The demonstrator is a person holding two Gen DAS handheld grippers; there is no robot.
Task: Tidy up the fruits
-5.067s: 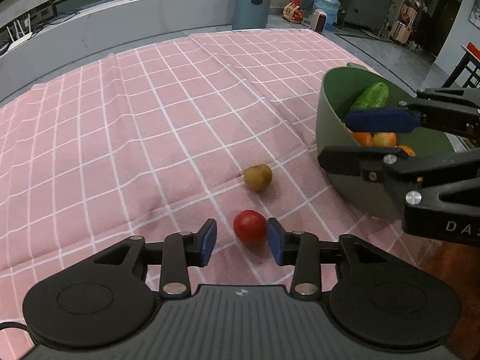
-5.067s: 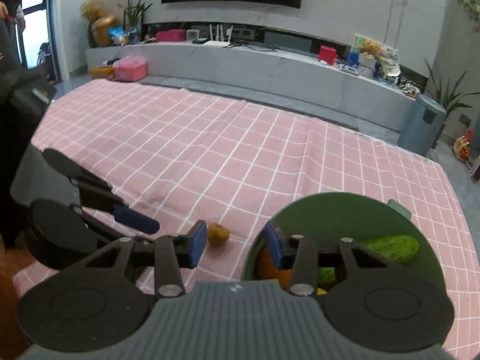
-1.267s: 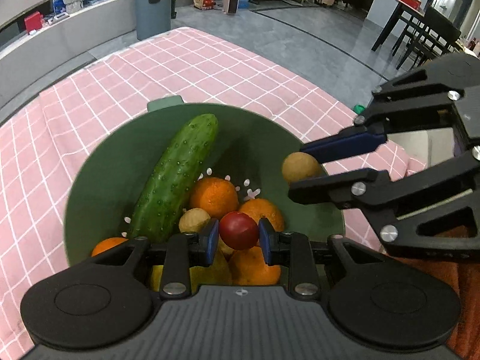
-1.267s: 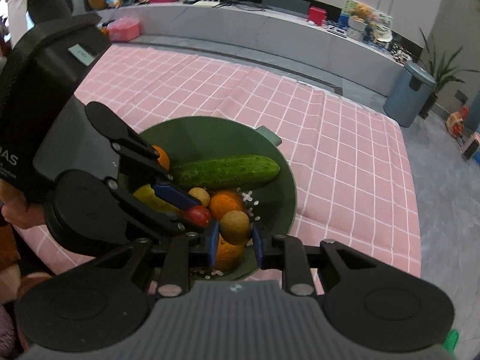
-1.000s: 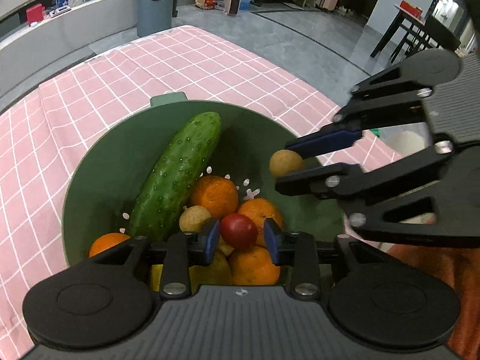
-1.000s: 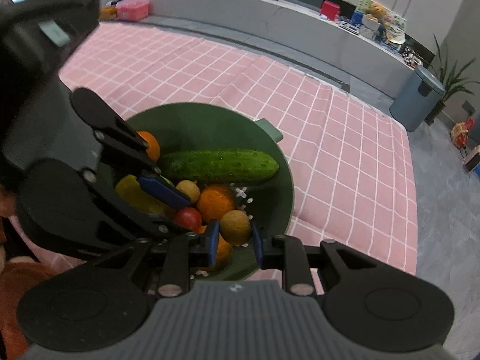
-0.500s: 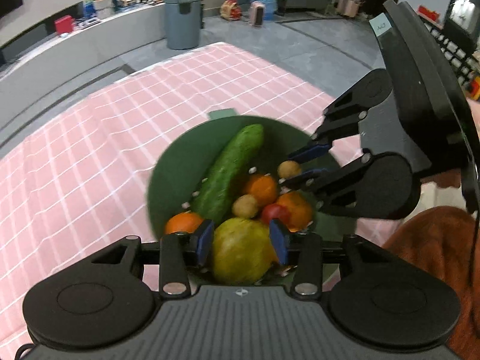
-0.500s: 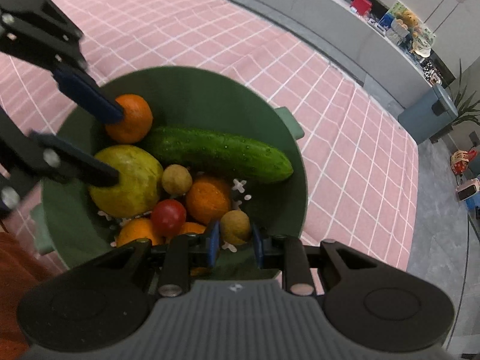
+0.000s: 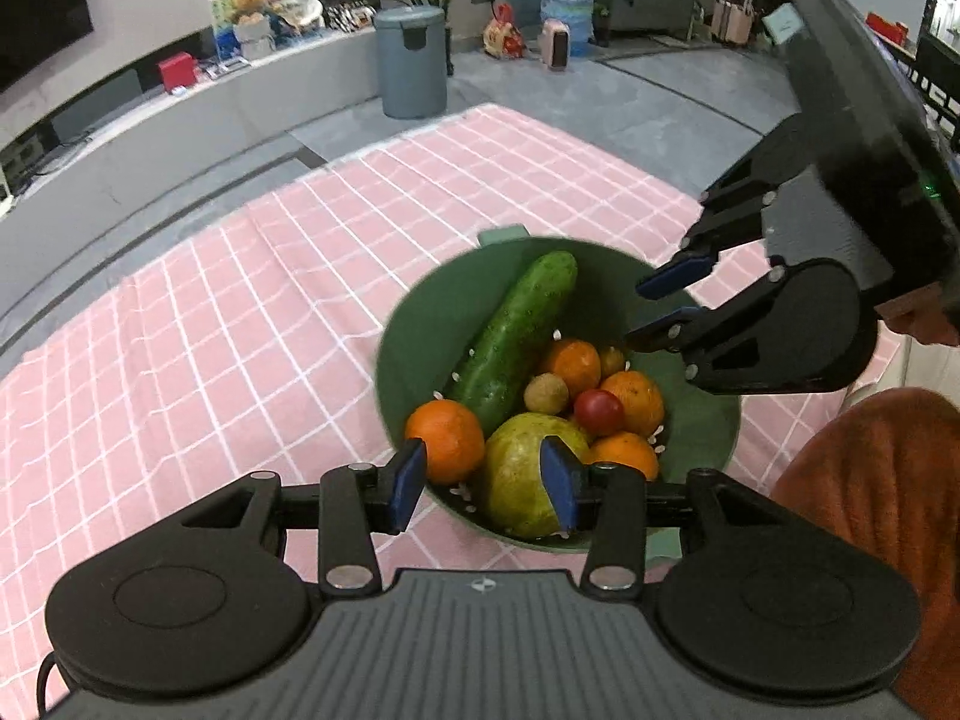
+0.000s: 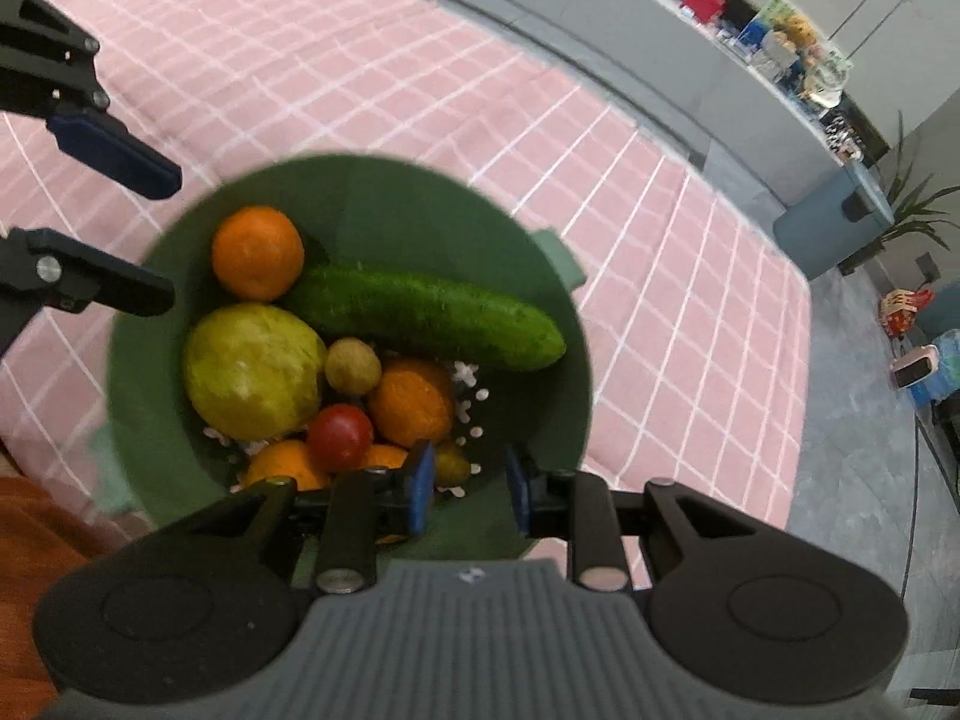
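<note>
left wrist view: left gripper (image 9: pixel 483 483) is hovering w/ jaws open & empty above the near rim of the green bowl (image 9: pixel 414 312). bowl is sitting near the right edge of the pink checked cloth (image 9: pixel 210 312). right gripper (image 10: pixel 465 480) is hanging w/ jaws apart, holding nothing, over the bowl's near wall. cucumber (image 10: pixel 426 315), red tomato (image 10: pixel 340 436), brown kiwi (image 10: pixel 353 366), oranges & a yellow-green fruit (image 10: pixel 252 372) are lying inside.

- The green bowl (image 10: pixel 540 324) looks like matt plastic.
- The cucumber (image 10: pixel 432 315) has bumpy, faintly glossy skin.
- The tomato (image 10: pixel 340 436) is smooth and shiny.
- At 10 o'clock from the bowl, the pink checked cloth (image 9: pixel 198 324) is soft, matt fabric.
</note>
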